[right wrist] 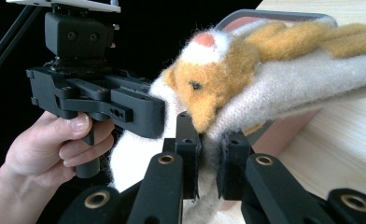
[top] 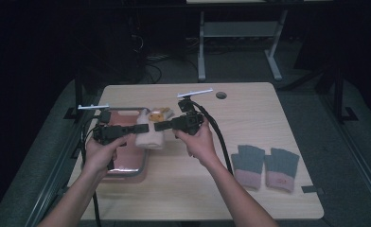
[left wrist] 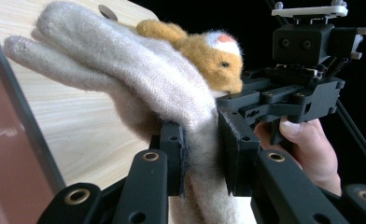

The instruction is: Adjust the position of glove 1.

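Forearms are coming in from the bottom edge of the high view, each hand wrapped around a black gripper. Off to the right, near the front of the wooden table [top: 250, 109], two grey mitts with pink cuffs [top: 265, 166] are lying side by side; one is carrying a small label, too small for me to read. Nothing else on show has writing I can make out.

Further in, the left gripper [top: 143, 128] and the right gripper [top: 159, 126] are pointing at each other, meeting above the reddish tray [top: 127, 171] with its grey rim, which is sitting at the table's left side. Between them, a cream woolly glove [top: 150, 137] is hanging in the air just over the tray's right edge.

In the left gripper view, the left gripper [left wrist: 200, 154] is pinching the cream glove [left wrist: 139, 79], its jaws closed tight on the wool with the fingers of the glove flopping off to the left. In the right gripper view, the right gripper [right wrist: 210, 158] is likewise clamped on the same glove [right wrist: 302, 79], just beneath a small orange and white plush animal [right wrist: 214, 79] that is attached to or resting on the glove; I cannot tell which.

Beyond the hands, a round grommet hole [top: 221, 95] is showing near the far edge, and grey desk legs [top: 201, 47] are standing on the dark floor behind.
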`<state>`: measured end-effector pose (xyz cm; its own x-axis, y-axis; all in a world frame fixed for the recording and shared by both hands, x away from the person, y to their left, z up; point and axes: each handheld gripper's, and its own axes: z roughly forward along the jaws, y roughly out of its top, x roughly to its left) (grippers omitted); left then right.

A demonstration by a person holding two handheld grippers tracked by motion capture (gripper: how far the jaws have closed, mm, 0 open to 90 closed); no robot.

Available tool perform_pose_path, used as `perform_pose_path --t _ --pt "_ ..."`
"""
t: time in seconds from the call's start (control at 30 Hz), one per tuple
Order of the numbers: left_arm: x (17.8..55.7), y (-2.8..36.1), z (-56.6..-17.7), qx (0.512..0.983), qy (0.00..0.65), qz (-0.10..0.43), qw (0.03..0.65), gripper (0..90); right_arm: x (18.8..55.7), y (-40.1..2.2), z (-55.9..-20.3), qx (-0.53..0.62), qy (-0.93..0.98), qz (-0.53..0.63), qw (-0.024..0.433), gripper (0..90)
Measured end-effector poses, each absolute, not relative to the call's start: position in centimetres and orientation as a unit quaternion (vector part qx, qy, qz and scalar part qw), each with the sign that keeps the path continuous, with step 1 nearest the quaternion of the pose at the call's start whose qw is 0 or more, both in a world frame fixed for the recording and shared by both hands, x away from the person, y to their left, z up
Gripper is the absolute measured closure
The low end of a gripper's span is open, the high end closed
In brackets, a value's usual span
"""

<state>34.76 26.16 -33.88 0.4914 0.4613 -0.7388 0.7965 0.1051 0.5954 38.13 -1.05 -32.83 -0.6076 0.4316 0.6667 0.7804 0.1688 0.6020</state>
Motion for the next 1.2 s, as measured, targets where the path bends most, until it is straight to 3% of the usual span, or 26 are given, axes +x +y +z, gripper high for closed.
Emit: perform_pose_path --t 1.2 --pt "34.8 31.7 -34.1 0.642 0.514 -0.153 0.548 73.0 40.0 4.5 -33.6 -0.373 -0.761 -0.490 0.204 81.2"
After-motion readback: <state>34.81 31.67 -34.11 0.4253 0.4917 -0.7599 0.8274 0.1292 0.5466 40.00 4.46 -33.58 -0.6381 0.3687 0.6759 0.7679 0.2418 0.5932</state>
